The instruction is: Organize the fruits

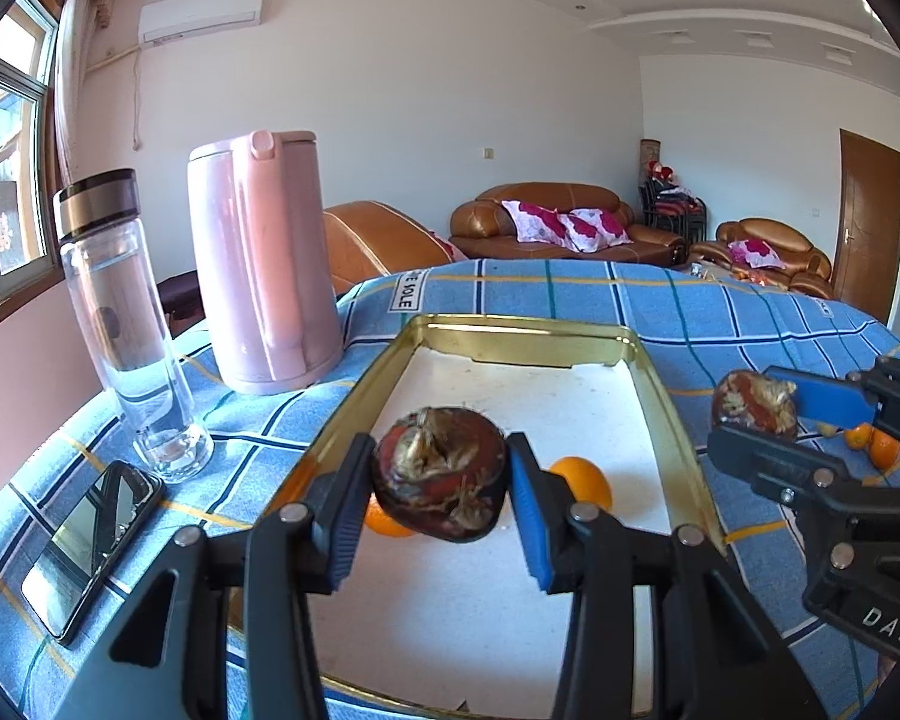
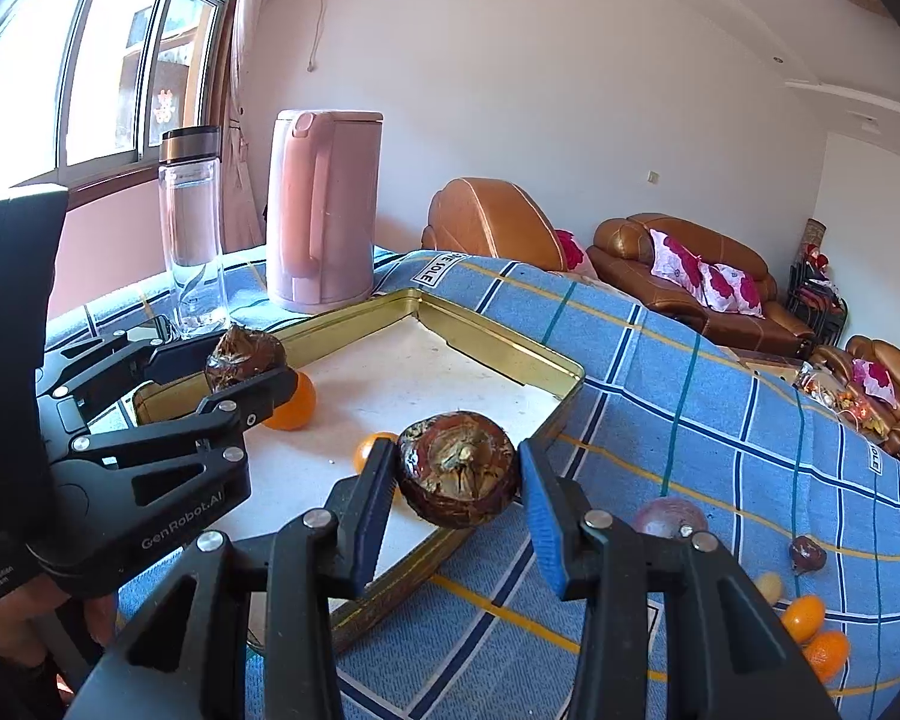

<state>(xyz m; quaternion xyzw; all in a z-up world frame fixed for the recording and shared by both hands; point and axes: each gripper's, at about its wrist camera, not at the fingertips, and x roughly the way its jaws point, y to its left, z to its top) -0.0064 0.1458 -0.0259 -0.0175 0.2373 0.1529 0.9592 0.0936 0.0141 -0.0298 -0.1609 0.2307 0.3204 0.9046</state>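
Two dark fruits sit clamped, one (image 1: 440, 474) in the left claw (image 1: 441, 480), one (image 2: 457, 468) in the right claw (image 2: 459, 474).

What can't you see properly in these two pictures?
- Left wrist view: the orange under the left gripper is mostly hidden by the dark brown fruit it holds.
- Right wrist view: the purplish round fruit on the tablecloth is half hidden by a gripper finger.
- Both views: the tray near edge is covered by the grippers.
- Left wrist view: the right gripper body is cut off by the edge.
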